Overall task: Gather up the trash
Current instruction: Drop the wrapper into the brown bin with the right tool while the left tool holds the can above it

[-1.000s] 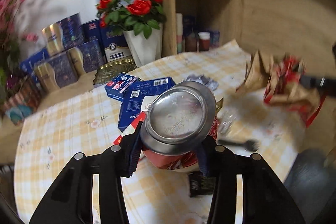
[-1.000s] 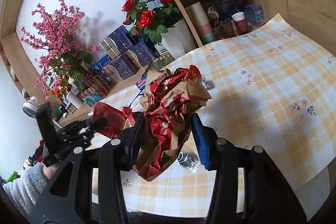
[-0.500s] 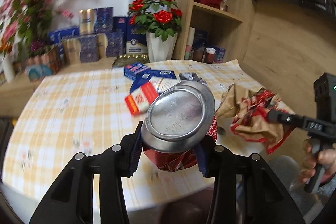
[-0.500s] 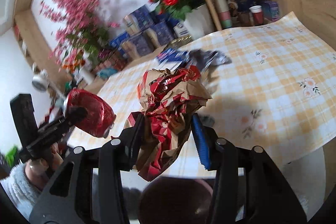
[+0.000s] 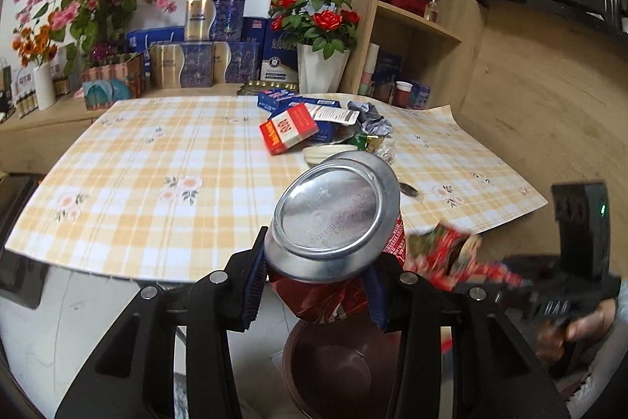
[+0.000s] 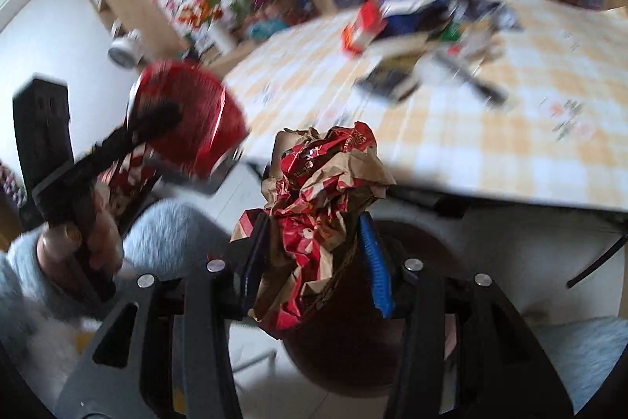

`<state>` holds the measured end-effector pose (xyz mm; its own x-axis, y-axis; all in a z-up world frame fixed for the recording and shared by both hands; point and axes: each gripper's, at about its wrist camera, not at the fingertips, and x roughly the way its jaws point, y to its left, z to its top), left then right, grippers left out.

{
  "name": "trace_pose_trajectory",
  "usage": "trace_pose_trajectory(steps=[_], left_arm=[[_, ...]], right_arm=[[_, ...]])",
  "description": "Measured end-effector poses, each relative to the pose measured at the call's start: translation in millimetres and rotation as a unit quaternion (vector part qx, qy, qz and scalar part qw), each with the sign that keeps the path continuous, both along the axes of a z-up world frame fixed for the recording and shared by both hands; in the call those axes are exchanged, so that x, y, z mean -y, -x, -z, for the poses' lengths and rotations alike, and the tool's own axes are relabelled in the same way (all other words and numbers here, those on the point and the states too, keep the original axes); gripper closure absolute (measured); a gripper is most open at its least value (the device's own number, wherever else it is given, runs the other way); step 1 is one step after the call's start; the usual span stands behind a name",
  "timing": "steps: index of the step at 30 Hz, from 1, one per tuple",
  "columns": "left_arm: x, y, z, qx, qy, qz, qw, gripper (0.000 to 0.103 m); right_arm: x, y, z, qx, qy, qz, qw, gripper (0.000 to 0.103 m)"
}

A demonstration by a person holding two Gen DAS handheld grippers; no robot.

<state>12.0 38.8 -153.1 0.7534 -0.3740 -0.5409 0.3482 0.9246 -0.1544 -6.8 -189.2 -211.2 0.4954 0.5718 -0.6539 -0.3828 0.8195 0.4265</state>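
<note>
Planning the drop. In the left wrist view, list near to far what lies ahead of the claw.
Brown bin → crushed red can in the left claw → red-and-white box → blue boxes → white vase of red roses.

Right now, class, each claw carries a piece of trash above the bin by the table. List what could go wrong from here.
1. The left claw grips the dented red can low on its crushed body; it might tip out before reaching the brown bin.
2. The crumpled wrapper in the right claw is light and could snag on a pad when released.
3. Both claws crowd one bin opening, so they may collide.
</note>
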Motion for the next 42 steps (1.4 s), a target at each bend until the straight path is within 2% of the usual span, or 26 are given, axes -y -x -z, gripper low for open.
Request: trace_pose_trajectory(steps=[5,8,13,18,21,34,36,42], left_arm=[[1,2,15,-0.006,-0.004,-0.003,1.0000,0.061],[2,1,21,-0.011,-0.005,-0.005,0.9999,0.061],[9,-3,32,-0.029,-0.017,0.003,0.9994,0.061],[18,-10,44,-0.051,-0.033,0.012,0.9981,0.062],[20,-14,48,-0.060,-0.036,0.013,0.9974,0.062],[22,-16,52,-0.070,-0.037,0.015,0.9967,0.062],[22,-16,52,-0.071,-0.036,0.014,0.9967,0.062],[23,-15,53,-0.072,-0.038,0.015,0.9966,0.062]], right_arm=[[-34,2,28,-0.039,0.027,-0.057,0.997,0.056],[-42,0,46,-0.063,0.045,-0.062,0.995,0.056],[-29,-15,80,-0.122,0.065,-0.014,0.990,0.056],[-10,-30,112,-0.189,0.087,0.053,0.977,0.056],[0,-34,120,-0.208,0.095,0.081,0.970,0.055],[28,-38,121,-0.218,0.090,0.153,0.960,0.043],[30,-40,120,-0.213,0.081,0.161,0.960,0.037],[38,-34,100,-0.173,0.064,0.187,0.965,0.030]])
